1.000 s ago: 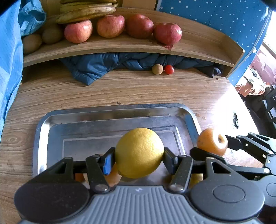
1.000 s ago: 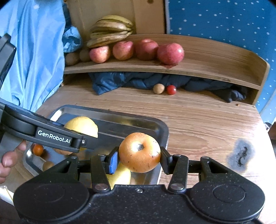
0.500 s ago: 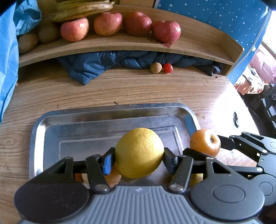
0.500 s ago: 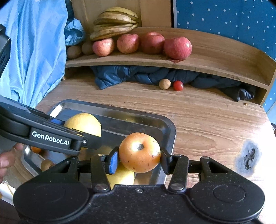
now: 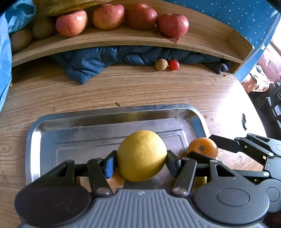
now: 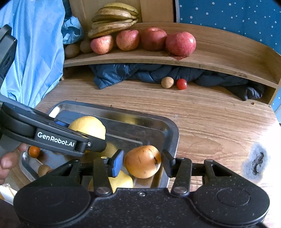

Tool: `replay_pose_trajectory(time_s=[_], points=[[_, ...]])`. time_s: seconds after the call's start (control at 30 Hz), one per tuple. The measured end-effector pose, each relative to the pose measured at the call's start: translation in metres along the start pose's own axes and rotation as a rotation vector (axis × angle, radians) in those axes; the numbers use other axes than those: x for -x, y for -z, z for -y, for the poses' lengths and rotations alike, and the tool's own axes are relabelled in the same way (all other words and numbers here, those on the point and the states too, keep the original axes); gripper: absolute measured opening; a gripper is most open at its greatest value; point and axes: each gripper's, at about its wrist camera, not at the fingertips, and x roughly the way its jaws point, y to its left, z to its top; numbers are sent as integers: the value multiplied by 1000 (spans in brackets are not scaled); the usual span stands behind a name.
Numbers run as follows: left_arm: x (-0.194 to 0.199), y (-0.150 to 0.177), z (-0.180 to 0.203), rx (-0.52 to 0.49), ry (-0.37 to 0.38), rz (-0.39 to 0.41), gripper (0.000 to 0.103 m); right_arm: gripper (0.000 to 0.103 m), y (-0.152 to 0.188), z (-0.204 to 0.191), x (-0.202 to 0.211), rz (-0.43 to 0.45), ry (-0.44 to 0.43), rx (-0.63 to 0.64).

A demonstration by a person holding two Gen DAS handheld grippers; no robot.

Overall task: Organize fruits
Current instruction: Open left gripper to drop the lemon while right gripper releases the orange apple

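Note:
My left gripper [image 5: 141, 157] is shut on a big yellow citrus fruit [image 5: 141, 155] and holds it just above the steel tray [image 5: 114, 112]. My right gripper [image 6: 142, 158] is shut on an orange-brown round fruit [image 6: 142, 161] over the tray's right rim [image 6: 173, 131]. The fruit sits near the fingertips with its stem end turned sideways. In the left wrist view this fruit [image 5: 202, 148] shows at the right, between the right gripper's black fingers [image 5: 226, 143]. More fruit lies in the tray under both grippers: a yellow one [image 6: 112, 182] and a small orange one [image 6: 33, 151].
A curved wooden shelf [image 5: 210, 35] at the back carries several red apples [image 5: 105, 15], bananas [image 6: 114, 19] and kiwis [image 5: 19, 37]. Under it lie a dark blue jacket [image 5: 96, 59], a small brown ball [image 5: 160, 64] and a cherry tomato [image 5: 173, 64]. A hand [image 6: 7, 163] shows at the left.
The orange-brown fruit has turned between the right pads; its stem end no longer faces the camera. The yellow fruit stays fixed in the left gripper. Both views have tilted slightly.

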Motion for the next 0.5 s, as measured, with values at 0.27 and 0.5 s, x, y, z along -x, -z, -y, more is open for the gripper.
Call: replay_pose_trajectory(time_s=[0.27,0.5], points=[[-1,0,1,1,5,-8,63,50,1,2,0,-2,-8,-6],[28,3,8,28,-28,105,69,64,2,7,20,53,-25,31]])
